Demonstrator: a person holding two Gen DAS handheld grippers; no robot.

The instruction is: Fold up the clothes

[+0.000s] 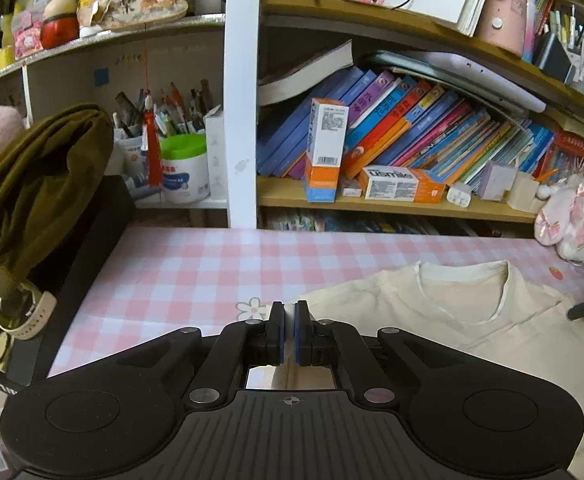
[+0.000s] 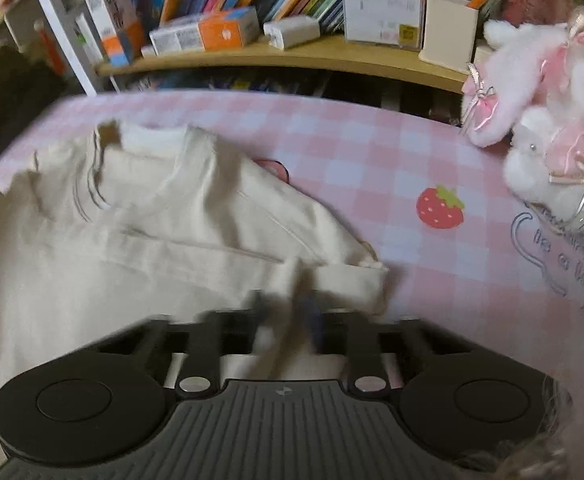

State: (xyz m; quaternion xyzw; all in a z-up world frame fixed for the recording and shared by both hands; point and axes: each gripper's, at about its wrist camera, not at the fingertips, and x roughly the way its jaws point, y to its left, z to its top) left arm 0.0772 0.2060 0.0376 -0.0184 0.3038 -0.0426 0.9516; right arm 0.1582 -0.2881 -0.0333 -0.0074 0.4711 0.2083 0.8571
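Progress: early, by my reading. The cream T-shirt [image 1: 451, 320] lies face up on the pink-and-white checked tablecloth [image 1: 196, 264], collar toward the wooden bookshelf [image 1: 391, 204]. In the right wrist view one sleeve looks turned in over the chest, giving a diagonal crease below the collar; that would be the first fold under way. Body folds are not yet done: the shirt spreads wide and its hem end is out of frame.

Left gripper [image 1: 290, 332]: blue pads drawn together with only a sliver of gap, nothing visible between them. It sits at the shirt's edge on the side away from the plush rabbit [image 1: 571, 224], just above the cloth; contact cannot be judged.

Right gripper [image 2: 292, 312]: heavily blurred. Jaws appear closed, with a ridge of cream fabric rising between the fingers, so I judge it is pinching the sleeve edge on the plush rabbit [image 2: 551, 120] side of the shirt. The blur leaves this uncertain.

Materials:
- Shirt: soft matte knit, ribbed round collar, limp, holds shallow creases. Likely to slide easily on the cloth.
- Tablecloth: smooth, flat, printed strawberry [image 2: 439, 208] between shirt and rabbit.
- Rabbit: fluffy white-pink pile with satin bows.
- Olive garment [image 1: 40, 184]: heavier weave, draped in a heap on the far side of the shirt from the rabbit; presumably next in the queue.
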